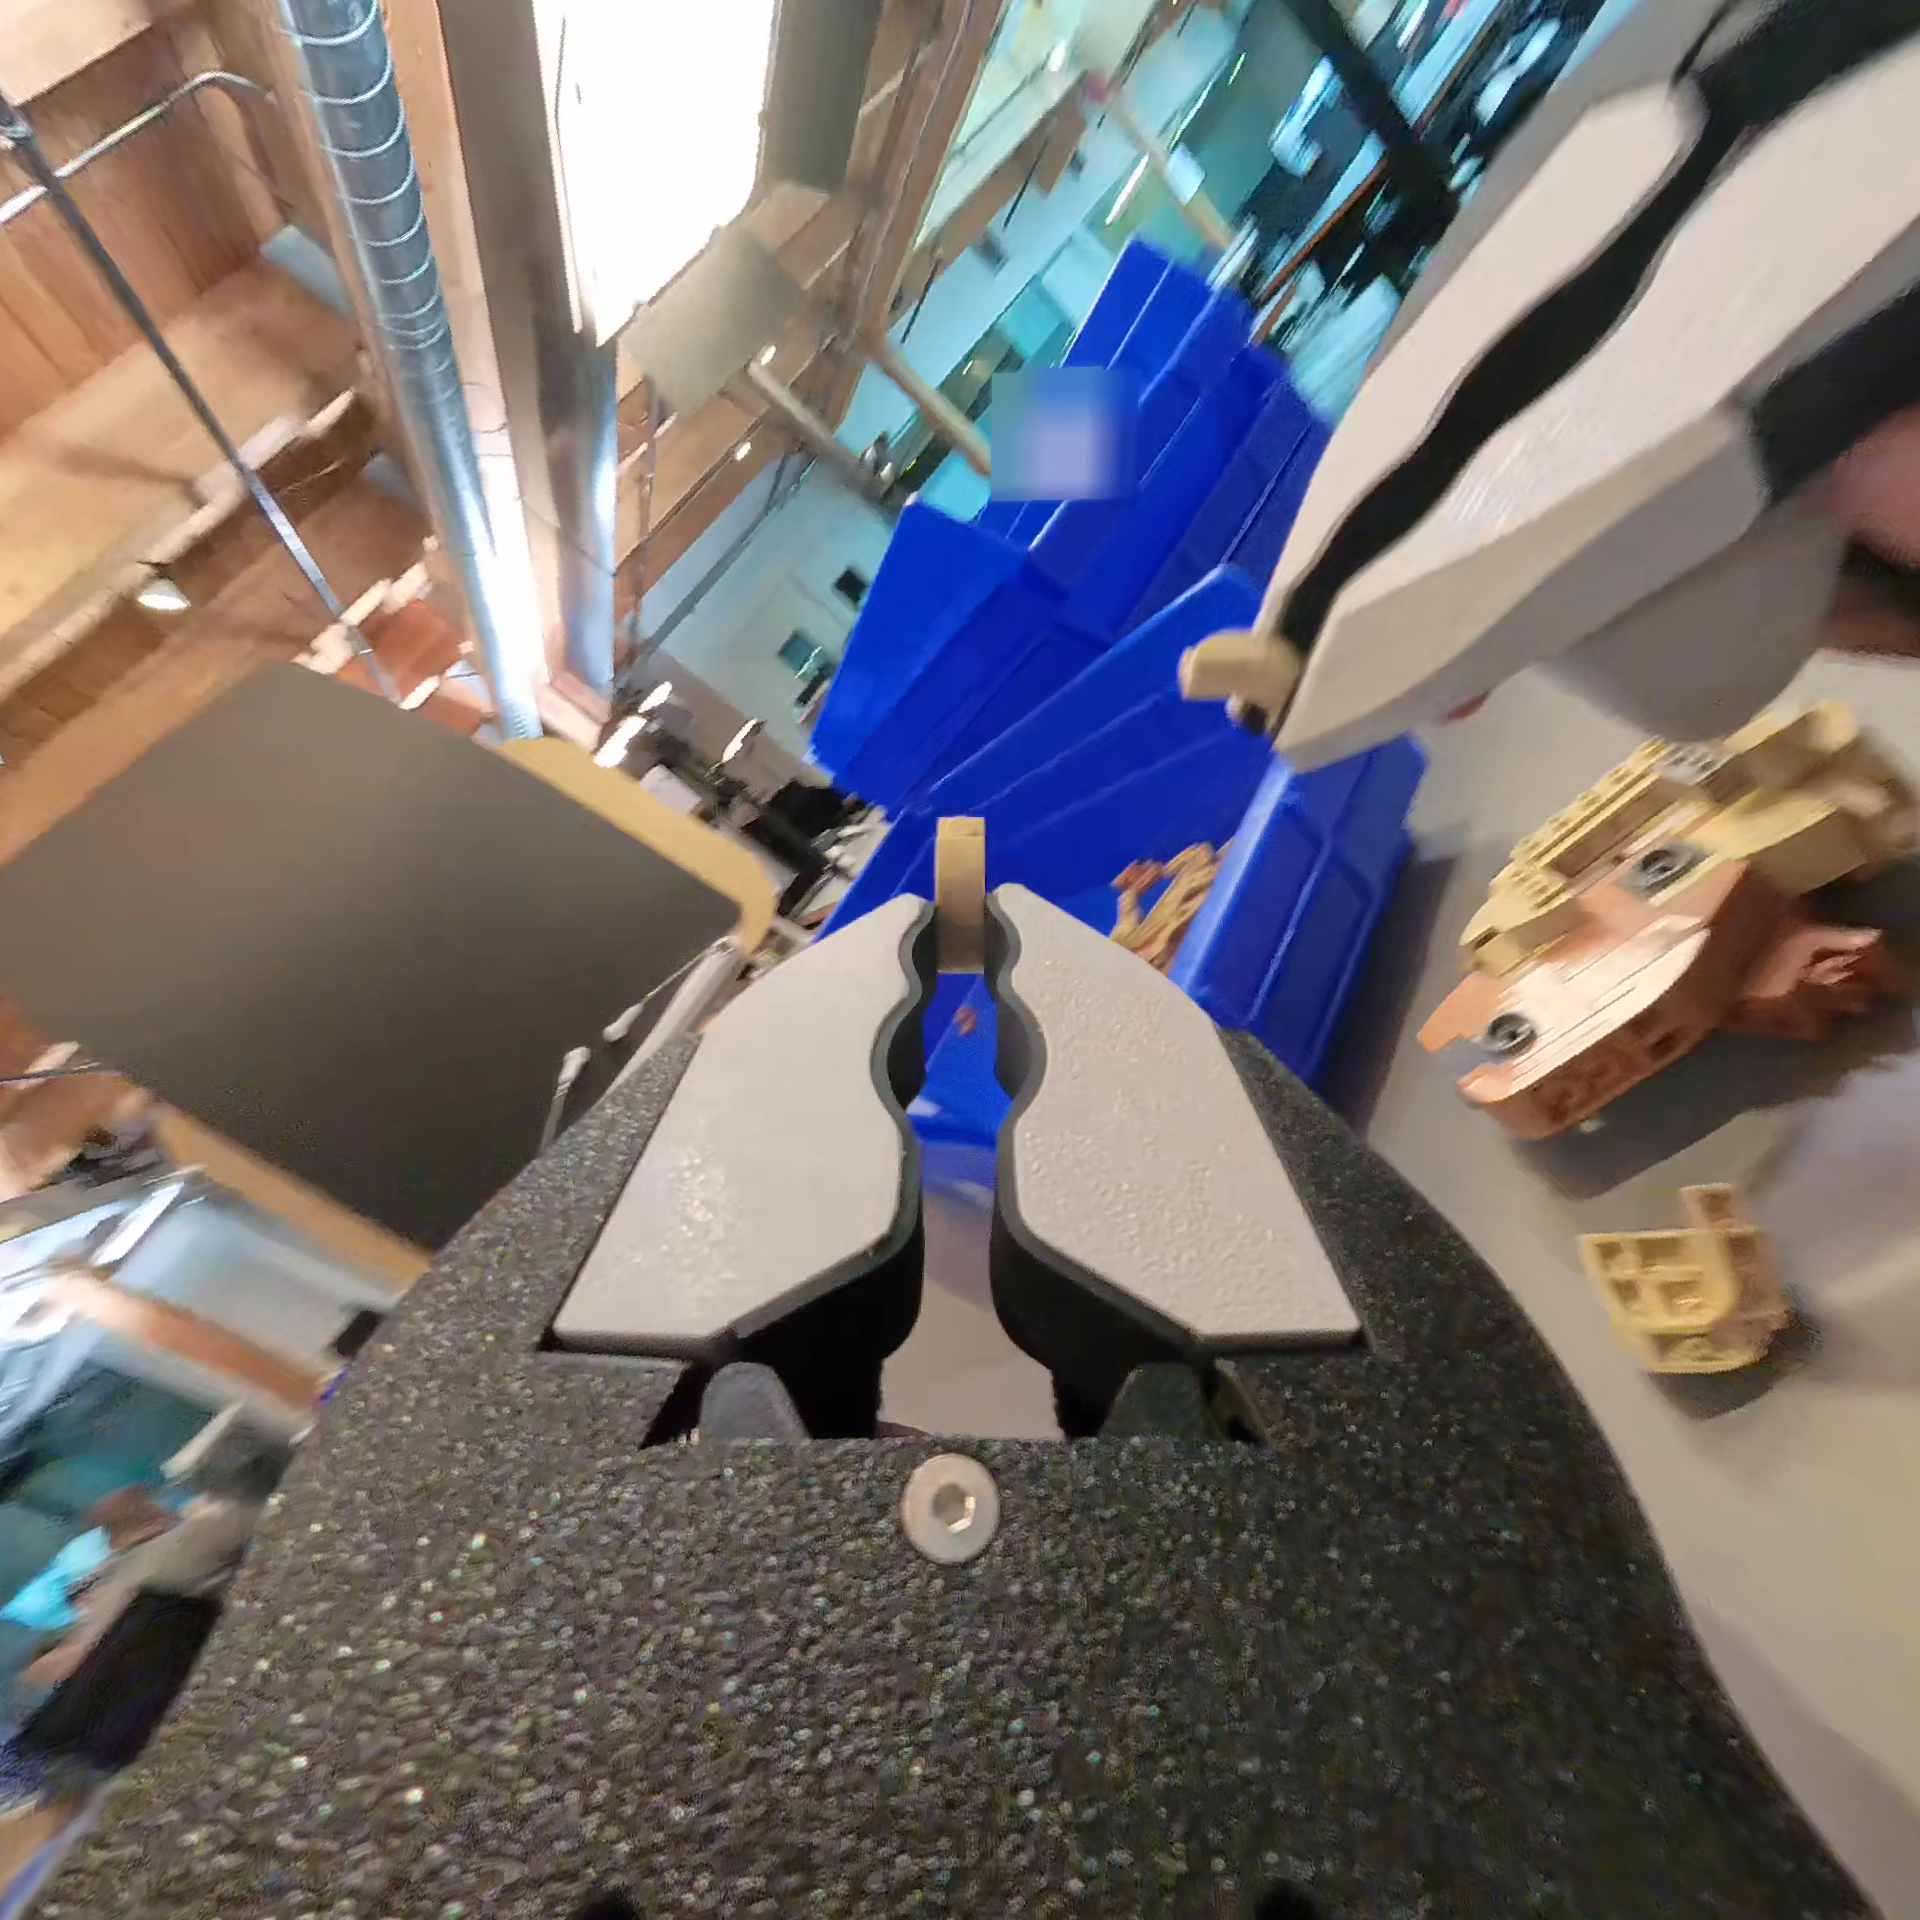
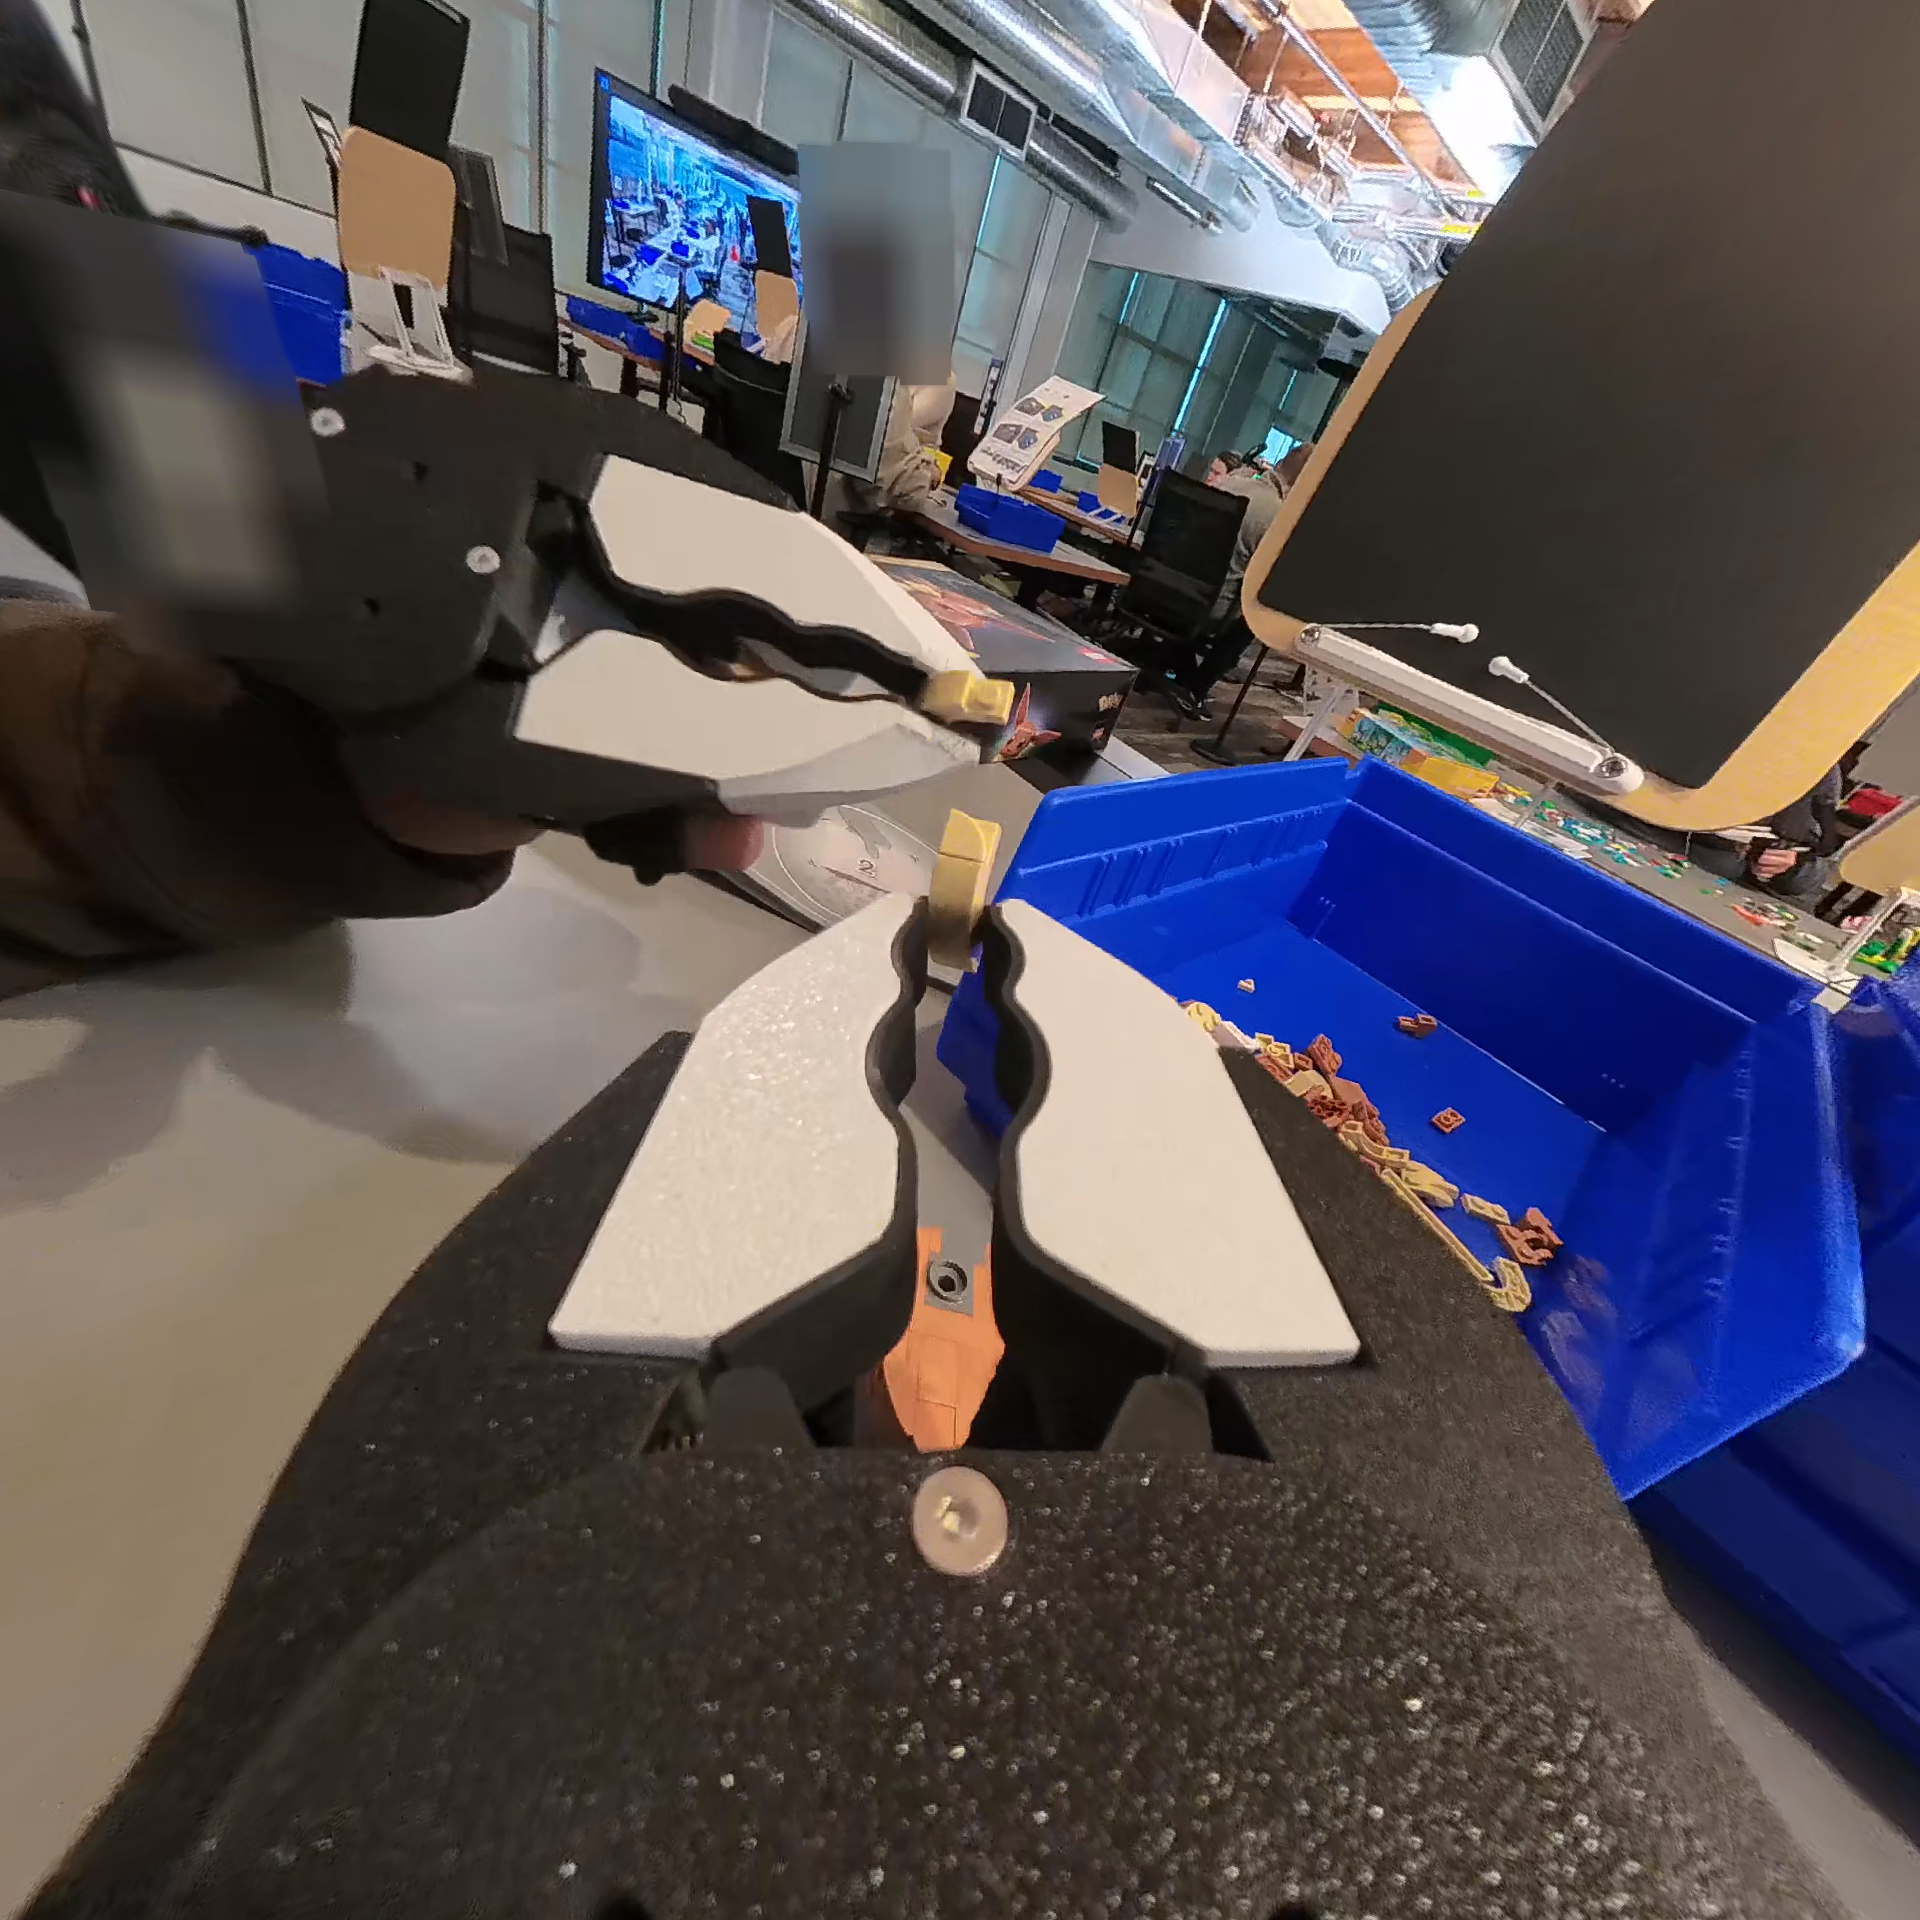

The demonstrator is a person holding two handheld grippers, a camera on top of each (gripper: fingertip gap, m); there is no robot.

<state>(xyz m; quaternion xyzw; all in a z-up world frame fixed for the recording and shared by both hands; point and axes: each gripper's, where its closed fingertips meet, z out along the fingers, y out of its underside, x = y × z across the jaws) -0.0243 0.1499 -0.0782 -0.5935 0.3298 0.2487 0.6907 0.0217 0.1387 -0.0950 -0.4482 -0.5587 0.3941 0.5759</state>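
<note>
Two grippers, each pinching tan brick at tips over grey table (image 2: 312,1039). Largest first: blue bin (image 2: 1455,935), loose bricks inside. Left gripper (image 1: 961,914) clamps tan brick (image 1: 958,883); right gripper (image 2: 951,925) clamps curved tan piece (image 2: 961,862). We reckon both light, rigid, slick; hold flat faces.

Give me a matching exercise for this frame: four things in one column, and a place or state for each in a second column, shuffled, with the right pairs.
Things:
1. left claw
2. right claw
3. blue bin
4. tan and brown brick model

Places or states:
A. lies on the grey table, in no grasp
B. holds loose small tan and brown pieces inside
C. shut on a tan piece with a rounded top
D. shut on a narrow tan piece with a square end

Pairs: 1-D, 2-C, 3-B, 4-A
</note>
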